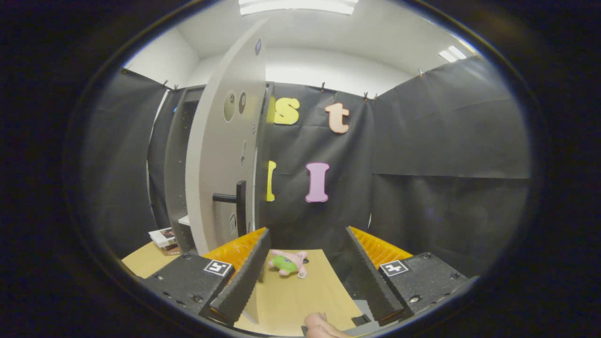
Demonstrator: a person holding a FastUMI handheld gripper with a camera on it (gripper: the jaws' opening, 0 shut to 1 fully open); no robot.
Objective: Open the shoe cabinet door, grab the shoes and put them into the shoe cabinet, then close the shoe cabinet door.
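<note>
A: What's there, by count?

B: 1 claw (307,244), its 2 fingers (244,277) spread wide with nothing between the pads. 1 cabinet (176,164) ahead and to the left of the claw, with 1 door (220,155) swung out so its edge faces the claw. 1 dark handle (235,202) sticks out low on that door, just above the left finger's tip.

A: And the shoes?

B: 1 small pink and green thing (288,264) lies on the table (300,295), between the fingers and nearer the left one, touching neither. It may be the shoe, but it's too small and soft-looking to tell for sure.

A: Anything else?

B: 1 stack of what look like books (163,238) at the cabinet's foot, out beyond the left finger. 1 fingertip (319,326) of a person, close under the claw.

A: Room to move?

B: The door stands ajar, and a dark gap shows between it and the cabinet frame, with a pale shelf (184,219) low inside. Right of the door there's open space out to the wall (446,150).

A: The surface and room?

B: Pale wood table, its far edge just beyond the pink thing. Black cloth walls, white ceiling with 2 light panels (298,5).
</note>
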